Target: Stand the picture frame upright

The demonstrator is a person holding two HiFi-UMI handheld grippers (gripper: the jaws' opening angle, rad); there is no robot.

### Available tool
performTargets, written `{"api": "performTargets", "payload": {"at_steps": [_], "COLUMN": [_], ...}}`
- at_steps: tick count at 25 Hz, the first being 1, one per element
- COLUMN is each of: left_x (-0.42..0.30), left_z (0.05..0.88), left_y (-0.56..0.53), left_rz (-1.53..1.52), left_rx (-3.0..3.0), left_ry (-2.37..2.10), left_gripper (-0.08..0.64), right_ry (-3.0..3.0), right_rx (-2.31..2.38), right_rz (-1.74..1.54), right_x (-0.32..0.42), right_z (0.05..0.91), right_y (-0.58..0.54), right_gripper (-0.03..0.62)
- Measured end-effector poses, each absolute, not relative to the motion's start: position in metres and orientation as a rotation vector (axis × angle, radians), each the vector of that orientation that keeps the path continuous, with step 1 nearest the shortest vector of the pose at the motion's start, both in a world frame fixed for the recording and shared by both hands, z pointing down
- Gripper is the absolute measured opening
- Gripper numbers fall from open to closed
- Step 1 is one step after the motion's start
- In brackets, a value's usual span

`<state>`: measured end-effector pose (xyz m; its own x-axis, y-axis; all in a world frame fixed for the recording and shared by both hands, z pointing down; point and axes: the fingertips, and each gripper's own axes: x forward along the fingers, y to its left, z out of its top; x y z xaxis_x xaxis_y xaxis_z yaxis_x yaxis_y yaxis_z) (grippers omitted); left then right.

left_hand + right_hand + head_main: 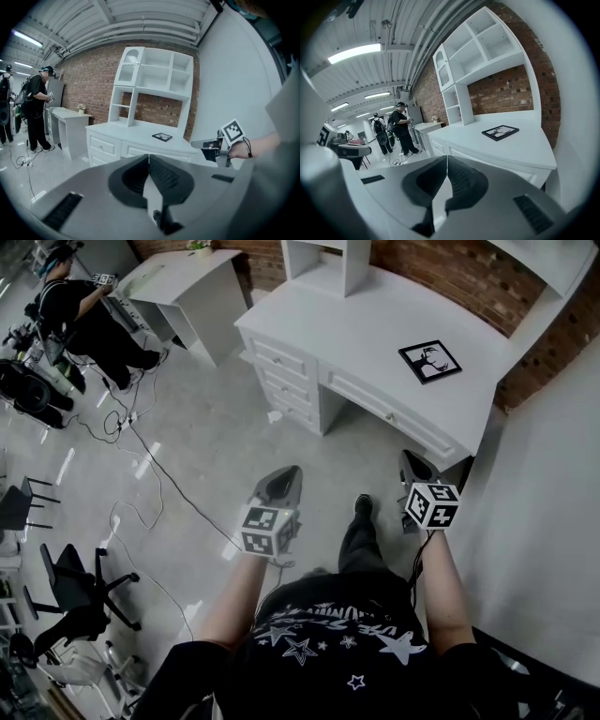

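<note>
picture frame (429, 361) flat on white desk (375, 324).

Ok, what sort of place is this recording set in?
Probably a studio or lab hall staged with home furniture: a white desk against a brick wall, loose cables on the floor, and another person standing nearby.

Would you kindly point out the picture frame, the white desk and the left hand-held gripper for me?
picture frame (429, 361): head view, centre of its picture.
white desk (356, 329): head view, bare desktop.
left hand-held gripper (149, 156): left gripper view, where its shut fingertips meet.
</note>
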<state>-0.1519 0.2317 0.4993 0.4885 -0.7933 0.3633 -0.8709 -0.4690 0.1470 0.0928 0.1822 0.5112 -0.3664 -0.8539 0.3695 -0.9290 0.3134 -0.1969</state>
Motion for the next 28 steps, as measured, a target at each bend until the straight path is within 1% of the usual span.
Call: {"api": "performTargets", "payload": {"at_steps": [5,18,28], "left_x": [-0.137,-0.059,0.001], "left_z": [0.506,0.512,0.513], "left_y": [0.189,0.059,-0.024], "left_rz": [0.408,0.484,0.547], "left_rx": [2.417,2.386,2.399], "left_ry": [-1.401,-1.365,-1.333], "left_gripper": [0.018,0.018,0.018], "right_ry": [-2.389,-2.272,-2.137], "right_rx": [1.642,1.711,1.773], "right_rz": [0.607,0.747,0.883], "right_x": [0.104,0.195,0.259], "right_z": [0.517,0.541,0.573], "right_y": [0.133,0.001,-0.067], "right_gripper": [0.015,0.017,0.017]}}
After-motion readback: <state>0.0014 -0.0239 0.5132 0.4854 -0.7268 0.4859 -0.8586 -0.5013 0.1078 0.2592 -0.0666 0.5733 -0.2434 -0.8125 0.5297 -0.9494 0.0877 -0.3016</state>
